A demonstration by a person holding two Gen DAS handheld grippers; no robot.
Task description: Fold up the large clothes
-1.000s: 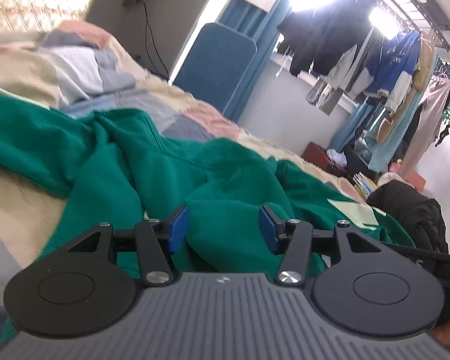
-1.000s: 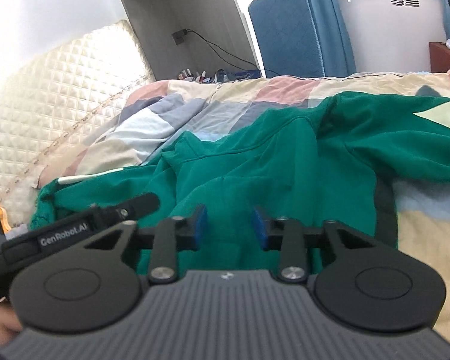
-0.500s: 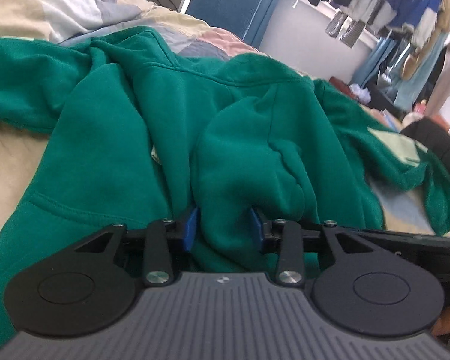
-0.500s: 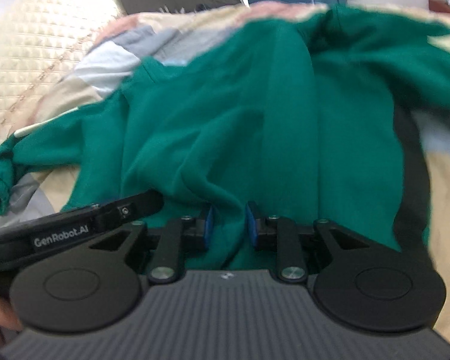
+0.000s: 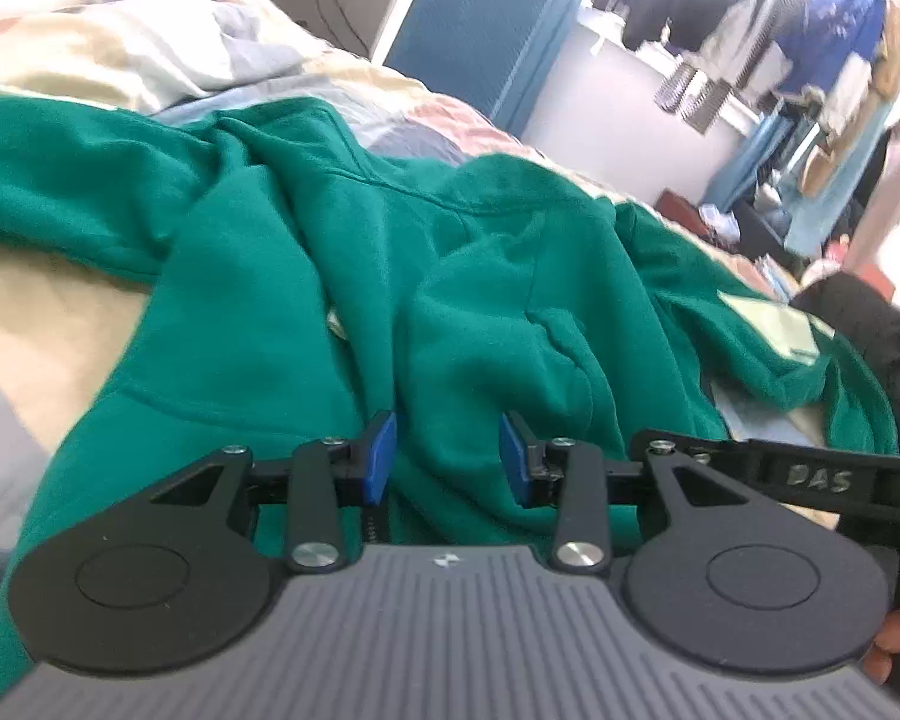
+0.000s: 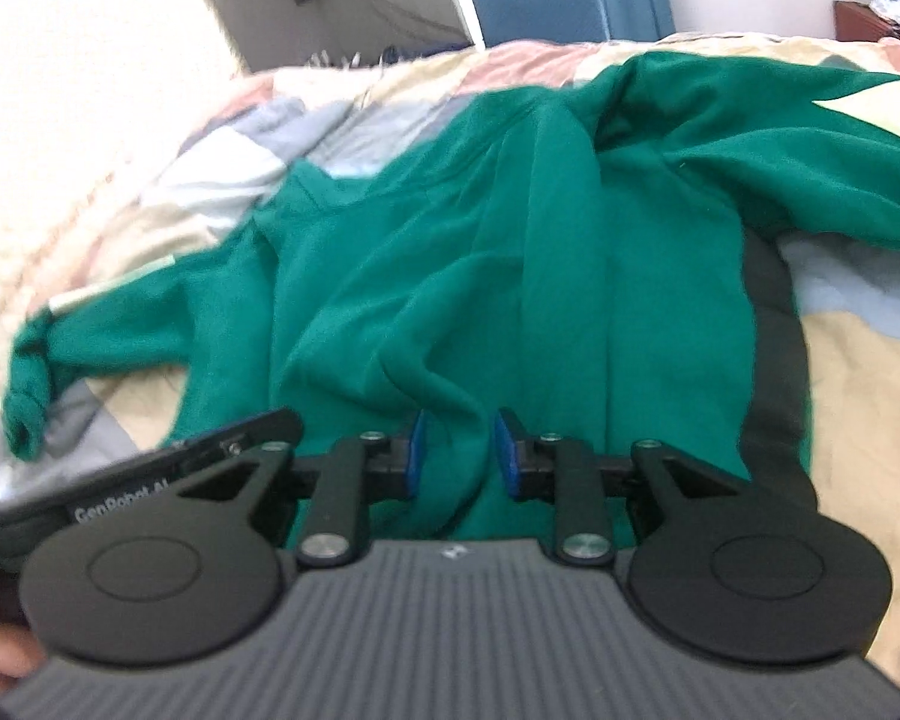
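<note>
Green garment (image 6: 510,240) hem behind tongs

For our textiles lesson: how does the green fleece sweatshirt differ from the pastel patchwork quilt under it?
The green fleece sweatshirt is one solid colour; the pastel patchwork quilt is blocks of cream, pink and grey-blue. The sweatshirt lies crumpled in folds; the quilt lies flatter. Both are soft fabric.

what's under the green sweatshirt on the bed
The green sweatshirt lies rumpled on a patchwork quilt in cream, grey, blue and pink, which shows all around it. Whatever lies directly beneath its folds is covered.
</note>
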